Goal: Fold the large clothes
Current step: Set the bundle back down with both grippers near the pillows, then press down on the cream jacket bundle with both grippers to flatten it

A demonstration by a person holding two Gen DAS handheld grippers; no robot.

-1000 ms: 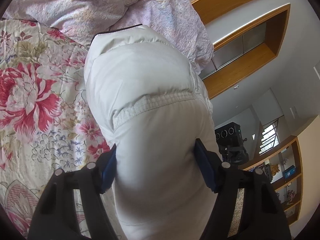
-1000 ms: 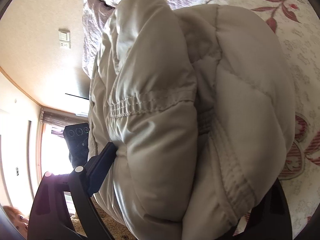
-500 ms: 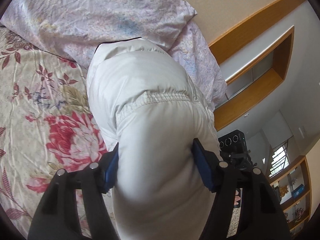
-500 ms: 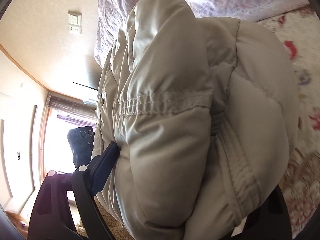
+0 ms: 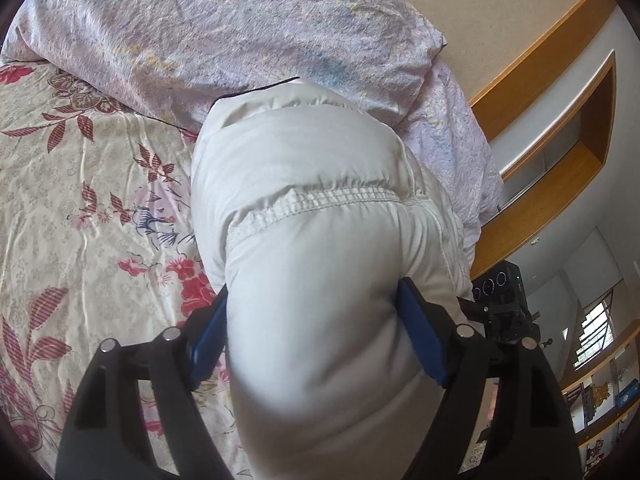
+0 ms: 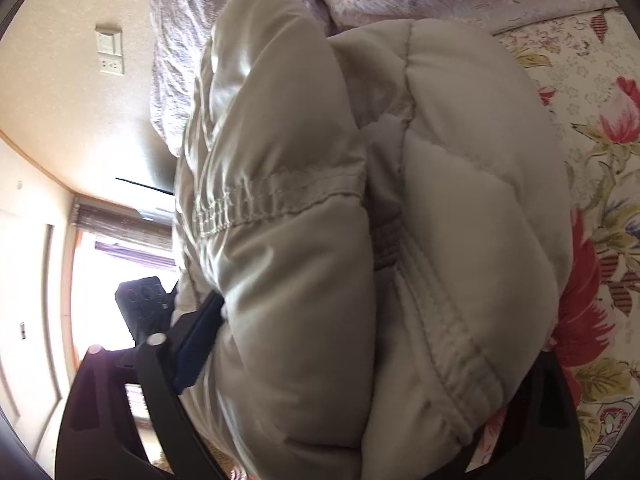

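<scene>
A floral bedspread [image 5: 88,208] with red blossoms covers the bed, and a pale lilac pillow [image 5: 224,36] lies across its head end; a second lilac pillow [image 5: 452,148] sits beside it toward the wood-trimmed wall [image 5: 560,184]. The task's thing, a bulky off-white padded jacket [image 5: 312,208], is bunched on the bedspread with its far edge butting against the pillows, and it fills the middle of both wrist views, hiding most of what lies beyond. In the left view the left gripper [image 5: 316,336] has its blue-padded fingers [image 5: 420,340] on either side of a thick roll of the jacket, the pads touching the fabric on both flanks. In the right view the right gripper [image 6: 360,344] straddles an even fatter bundle of the jacket [image 6: 460,208]; only the near blue finger [image 6: 196,344] shows, lying against the cloth, while the other is buried behind the padding, so whether that side presses cannot be told. A dark camera on a stand [image 5: 504,300] stands past the bed's edge, with shelves [image 5: 608,396] behind it; the right view also catches a wall switch plate [image 6: 110,50] and a bright window [image 6: 116,280]. Compared with a second ago, both grippers have just spread their fingers wider with the jacket between them, and the pillows now loom larger while less of the big red blossom shows in the left view.
</scene>
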